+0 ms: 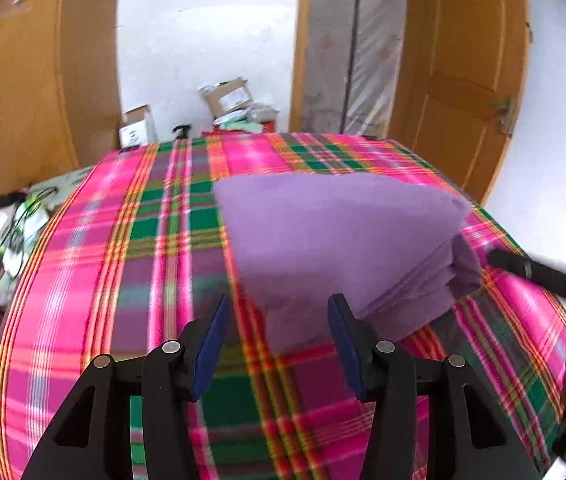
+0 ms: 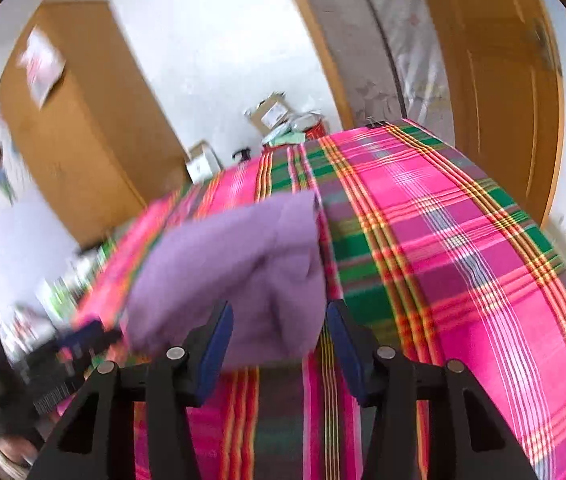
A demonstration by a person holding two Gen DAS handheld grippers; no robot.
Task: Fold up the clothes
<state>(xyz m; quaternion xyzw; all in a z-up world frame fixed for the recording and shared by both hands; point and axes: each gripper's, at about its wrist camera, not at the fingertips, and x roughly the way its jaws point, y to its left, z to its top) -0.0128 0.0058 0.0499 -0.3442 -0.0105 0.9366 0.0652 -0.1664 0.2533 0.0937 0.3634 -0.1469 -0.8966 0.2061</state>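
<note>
While the left wrist camera looks down over a pink and green plaid cloth (image 1: pixel 131 264), the left gripper (image 1: pixel 279 316) hangs with its blue-padded fingers spread apart and nothing between them. Just ahead of it lies a folded purple garment (image 1: pixel 335 240), resting in layers on the plaid cloth, right of centre. The right gripper (image 1: pixel 539 272) enters from the right edge, its tip close beside the garment's right corner; whether it touches is hard to tell. A wooden door (image 1: pixel 459 80) stands behind. In the right wrist view, which is blurred, the right gripper (image 2: pixel 279 320) also has its fingers spread wide and empty, with the purple garment just beyond them, left of centre on the plaid. A wooden cabinet (image 2: pixel 83 120) stands at the back left.
</note>
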